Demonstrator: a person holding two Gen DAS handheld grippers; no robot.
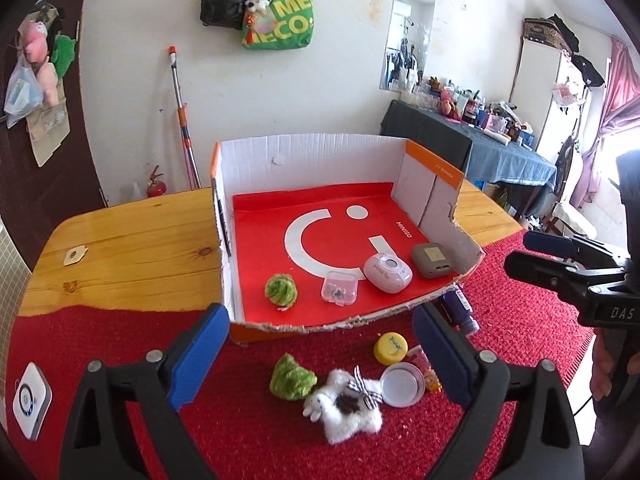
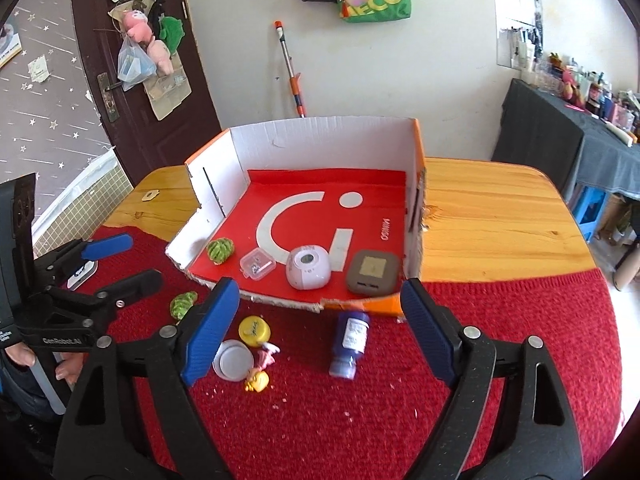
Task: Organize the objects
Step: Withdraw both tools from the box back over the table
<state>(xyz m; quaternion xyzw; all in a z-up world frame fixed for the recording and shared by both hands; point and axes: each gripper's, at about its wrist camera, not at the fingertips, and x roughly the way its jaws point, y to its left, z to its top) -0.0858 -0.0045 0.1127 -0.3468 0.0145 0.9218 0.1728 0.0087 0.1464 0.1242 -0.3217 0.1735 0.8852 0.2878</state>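
Left fingers (image 1: 320,354): mine stood spread wide with nothing between the pads, hovering over the red mat (image 1: 500,360) on the worktop (image 1: 132,248).
Right fingers (image 2: 320,330): mine were also spread wide and empty, held above the same mat.
Box (image 1: 304,160): the open cardboard tray with a red floor lay just beyond both pairs of fingertips.
Inside the box: a green yarn ball (image 1: 281,289), a small clear case (image 1: 339,287), a white rounded gadget (image 1: 387,272) and a grey-brown square case (image 1: 432,260) sat in a row along the near edge, ahead of my left fingers.
Between my left fingers: a second green yarn ball (image 1: 291,378), a white plush toy (image 1: 344,408), a yellow cap (image 1: 391,347) and a white round lid (image 1: 402,384) lay on the mat.
Between my right fingers: a blue bottle (image 2: 350,344) lay on its side, nearer the right finger; a small pink and yellow figure (image 2: 260,372) lay near the left finger.
Other items: a white square device (image 1: 30,400) rested on the mat well outside my left fingers.
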